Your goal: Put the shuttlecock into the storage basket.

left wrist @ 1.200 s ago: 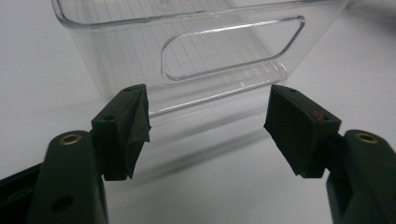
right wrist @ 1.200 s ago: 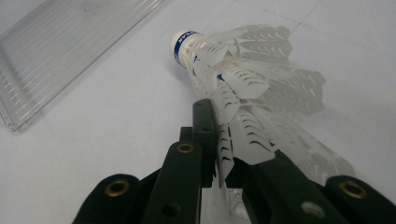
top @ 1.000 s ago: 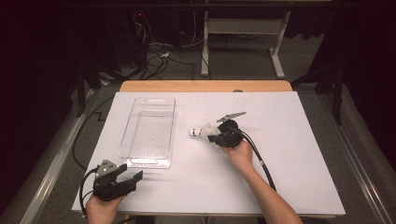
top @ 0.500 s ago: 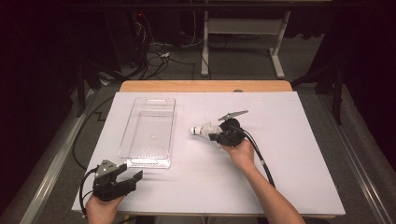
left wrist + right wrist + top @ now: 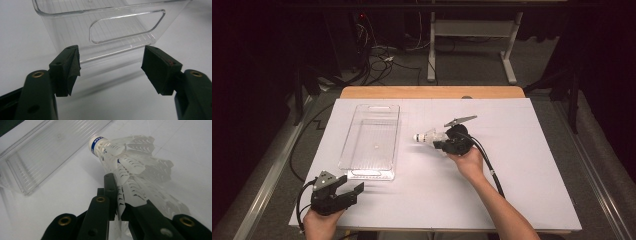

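Near the middle of the desk [image 5: 522,165], your right tool [image 5: 443,144] is clamped on the feathered skirt of a white shuttlecock [image 5: 426,135], whose cork tip with a blue band points toward the clear plastic tray [image 5: 371,172] just to its left; the two are apart. At the desk's front left corner, your left tool [image 5: 354,191] sits with its jaws spread wide and nothing between them, aimed at the tray's near end wall with the handle cut-out [image 5: 127,27].

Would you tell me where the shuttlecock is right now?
In the high view, the shuttlecock sits mid-table, clamped by its skirt in the right gripper, cork pointing toward the clear plastic bin on its left.
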